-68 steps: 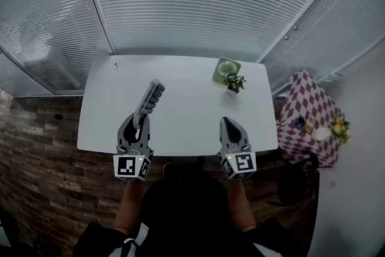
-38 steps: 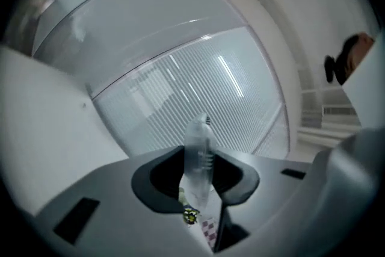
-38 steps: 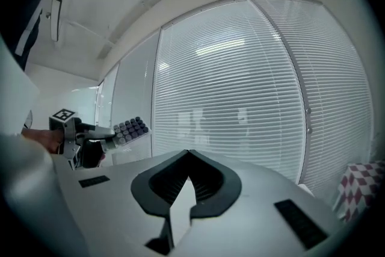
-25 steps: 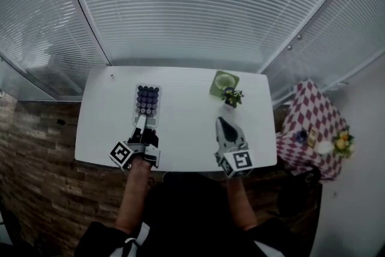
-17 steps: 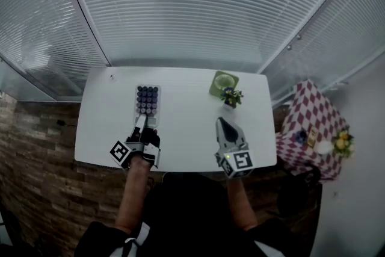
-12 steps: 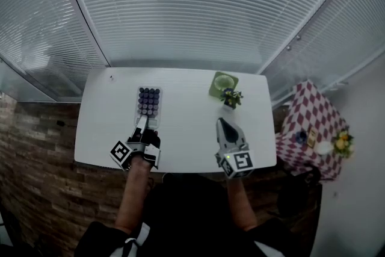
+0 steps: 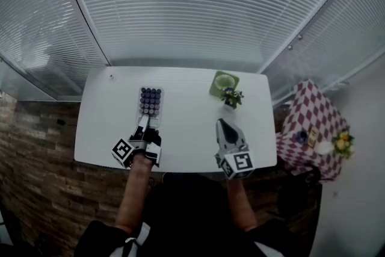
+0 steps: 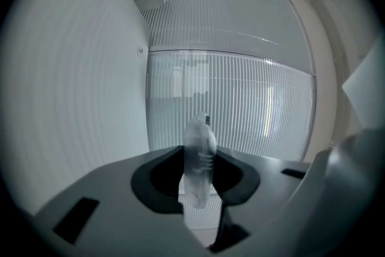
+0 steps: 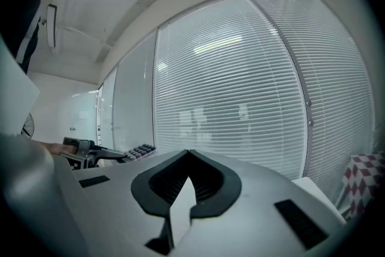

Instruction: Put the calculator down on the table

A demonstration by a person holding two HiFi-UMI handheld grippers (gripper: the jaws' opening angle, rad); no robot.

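1. While we are looking down, the left gripper (image 7: 144,125) is clamping the calculator (image 7: 150,102) by its near end; the right gripper (image 7: 225,127) is pinched shut, empty.
2. We are judging it light, stiff, slick plastic; that end grip is suiting it.
3. It is lying keys-up over the table's (image 7: 186,117) left half; only the left gripper view is showing it edge-on between the pads.

Green square dish (image 7: 225,81); small flowering potted plant (image 7: 231,97) just in front of it; red-and-white chequered cloth (image 7: 311,120) well to the dish's right.
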